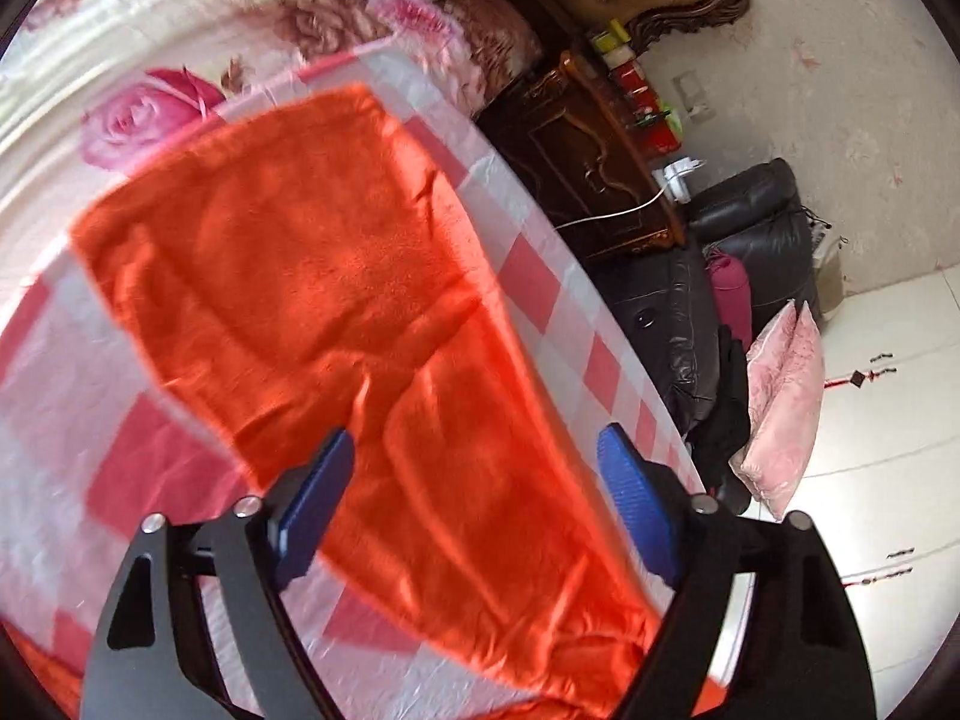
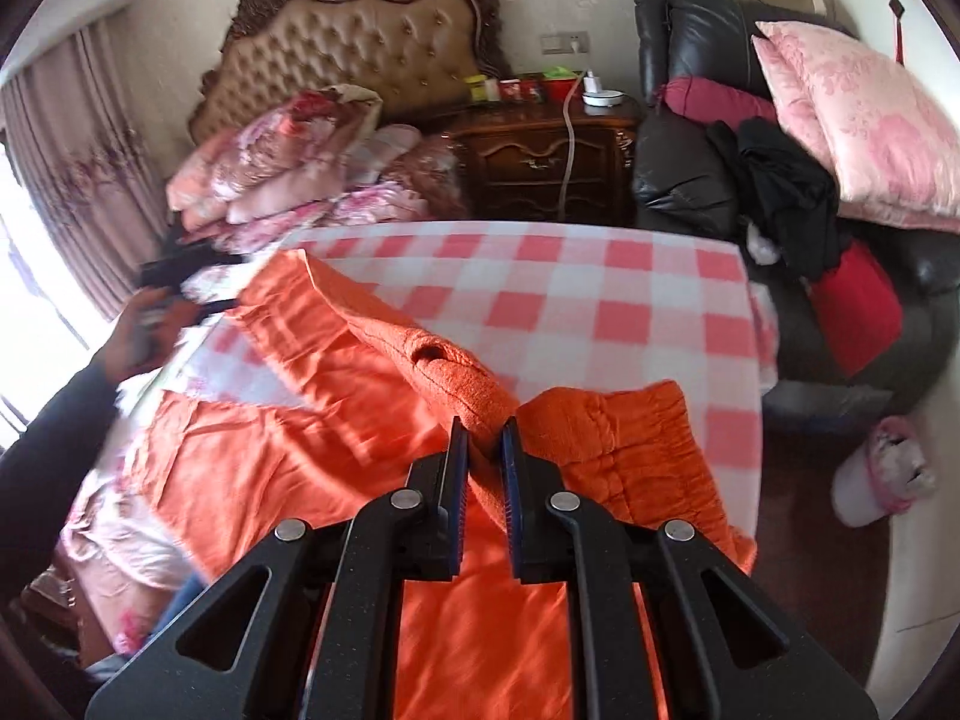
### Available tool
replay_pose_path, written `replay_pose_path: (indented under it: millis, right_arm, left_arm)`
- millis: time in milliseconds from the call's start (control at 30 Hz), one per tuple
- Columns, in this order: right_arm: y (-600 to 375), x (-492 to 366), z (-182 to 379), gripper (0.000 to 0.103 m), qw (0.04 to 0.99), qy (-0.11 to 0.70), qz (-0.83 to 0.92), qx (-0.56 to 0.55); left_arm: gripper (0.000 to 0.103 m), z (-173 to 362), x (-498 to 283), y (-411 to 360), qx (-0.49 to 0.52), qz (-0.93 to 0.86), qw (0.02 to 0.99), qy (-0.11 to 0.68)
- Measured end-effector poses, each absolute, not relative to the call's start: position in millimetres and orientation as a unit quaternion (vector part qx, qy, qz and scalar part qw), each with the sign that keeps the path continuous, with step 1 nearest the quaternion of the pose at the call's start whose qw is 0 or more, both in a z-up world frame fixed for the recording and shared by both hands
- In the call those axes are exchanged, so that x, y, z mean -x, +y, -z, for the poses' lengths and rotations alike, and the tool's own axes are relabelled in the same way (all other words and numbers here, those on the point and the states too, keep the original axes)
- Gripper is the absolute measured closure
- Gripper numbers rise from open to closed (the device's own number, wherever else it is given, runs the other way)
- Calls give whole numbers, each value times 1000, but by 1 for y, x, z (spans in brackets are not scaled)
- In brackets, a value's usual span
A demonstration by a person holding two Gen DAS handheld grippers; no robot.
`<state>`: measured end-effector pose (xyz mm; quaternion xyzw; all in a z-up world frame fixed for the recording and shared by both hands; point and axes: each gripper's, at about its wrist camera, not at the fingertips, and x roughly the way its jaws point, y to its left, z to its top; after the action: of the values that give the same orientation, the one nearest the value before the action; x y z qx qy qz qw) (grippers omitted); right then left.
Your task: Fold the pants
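Note:
Orange fleece pants [image 1: 312,276] lie spread on a pink-and-white checked sheet [image 1: 540,276] on the bed. My left gripper [image 1: 480,468] hovers over them with its blue pads [image 1: 324,498] wide apart and nothing pinched. In the right wrist view the pants [image 2: 288,456] stretch from near the camera toward the left. My right gripper [image 2: 483,438] is shut on a raised fold of the orange cloth, and a ridge of fabric runs up-left from the pinch. At the far left a sleeved hand [image 2: 138,336] holds the blurred left gripper [image 2: 180,282] by the pants' far end.
Folded floral quilts [image 2: 288,168] pile up at the tufted headboard [image 2: 360,42]. A dark wooden nightstand [image 2: 540,162] and a black leather armchair [image 2: 678,186] with a pink pillow [image 2: 858,114] and clothes stand past the bed's edge. A slipper [image 2: 882,480] lies on the floor.

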<state>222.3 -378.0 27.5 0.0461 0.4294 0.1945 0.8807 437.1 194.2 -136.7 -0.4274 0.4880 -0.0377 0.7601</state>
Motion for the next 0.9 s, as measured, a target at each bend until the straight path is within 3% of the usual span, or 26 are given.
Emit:
replay_pose_path:
  millis: [233,300,367,533,667,767,900]
  right_arm:
    - [-379,-191,-36,91,878,428,-207,-54]
    - [-377,-187,-36,91,877,429,-210,-52]
    - [-375,-184,-37,91,877,429,-211,-45]
    - [-372,-180,-40,91,888,421,-186,-5]
    - [-385,-169,-27,91,888,428,-167,-19]
    - [-402,-153,-3,91,883,444,-141,-57]
    - [-424,-120,46,89,857,485,-113,-135]
  left_arm:
    - [64,170,-481,190,471,40,717,513]
    - [86,166,-491,186,457,48,720,520]
    - [102,158,-493,186,444,54,727,522]
    - [102,89,-443,201,434,67,775,453]
    - [102,46,-315,215,407,62,819,401]
    - [102,60,-214,215,406,51,826,389]
    - [102,130,-107,214,451,33,797,401]
